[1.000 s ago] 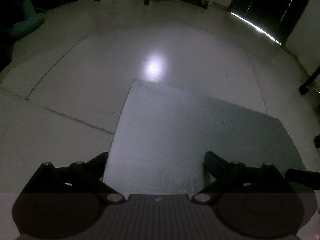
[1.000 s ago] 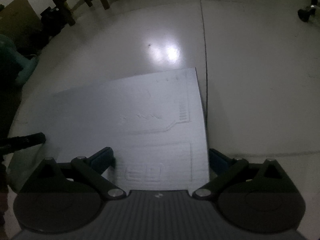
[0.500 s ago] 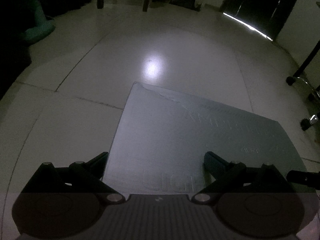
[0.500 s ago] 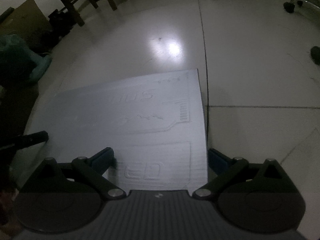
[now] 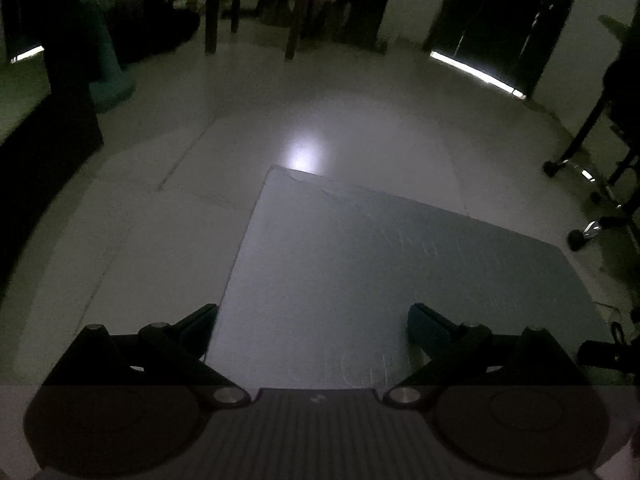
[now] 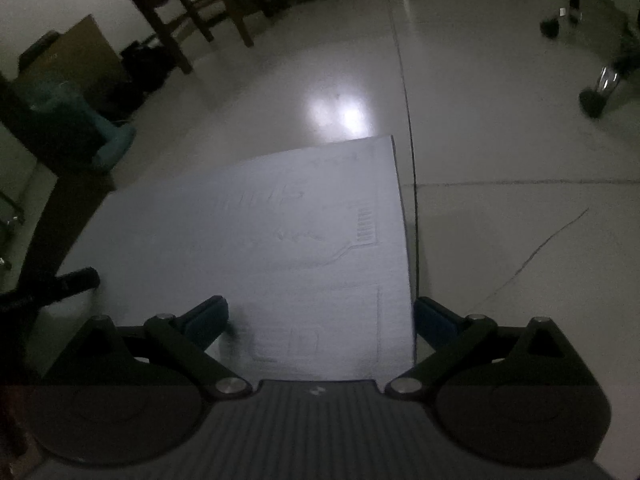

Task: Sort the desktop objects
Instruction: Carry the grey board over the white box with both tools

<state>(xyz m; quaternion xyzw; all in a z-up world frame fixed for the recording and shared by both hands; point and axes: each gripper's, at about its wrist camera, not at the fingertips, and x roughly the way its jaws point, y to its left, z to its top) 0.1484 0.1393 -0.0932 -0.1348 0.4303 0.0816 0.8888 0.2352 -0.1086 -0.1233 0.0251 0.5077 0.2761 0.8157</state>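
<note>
One flat cardboard box point(image 5: 400, 272) hangs over the tiled floor point(image 5: 160, 240), carried between two hand-held grippers. The left hand-held gripper point(image 5: 312, 328) sits at the box's near left corner, the right hand-held gripper point(image 6: 320, 320) at its near right edge, both with fingers spread wide. Whether either actually pinches the box, I cannot tell. Risk: the box sliding off and dropping. Count: one box, two grippers.
</note>
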